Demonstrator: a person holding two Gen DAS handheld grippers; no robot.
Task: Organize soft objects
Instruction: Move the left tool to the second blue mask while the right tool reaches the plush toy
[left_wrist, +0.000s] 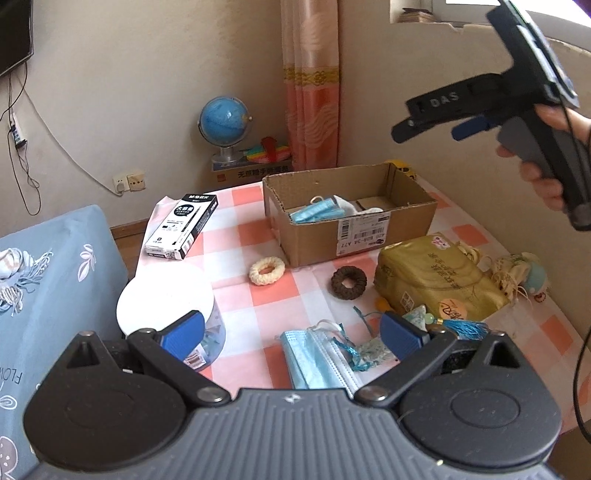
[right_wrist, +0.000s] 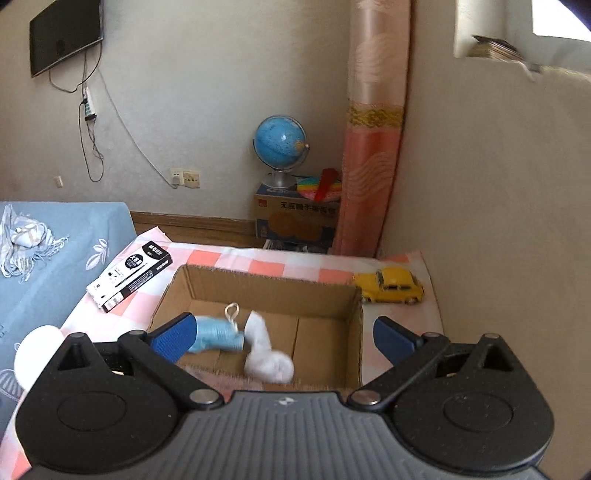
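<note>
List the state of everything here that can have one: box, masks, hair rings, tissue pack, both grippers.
cardboard box: open-topped, upright.
blue mask: inside the box, beside a white soft item.
mask stack: on the table, outside the box.
cream ring: flat on table.
brown ring: flat on table.
tissue pack: lying on table.
left gripper: open, empty.
right gripper: open, empty, over the box.

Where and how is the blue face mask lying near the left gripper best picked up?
Probably pinch the face mask across its pleated body, coming down from above with the open left gripper. It lies flat and limp on the tablecloth, and its thin ear loops would likely slip.
</note>
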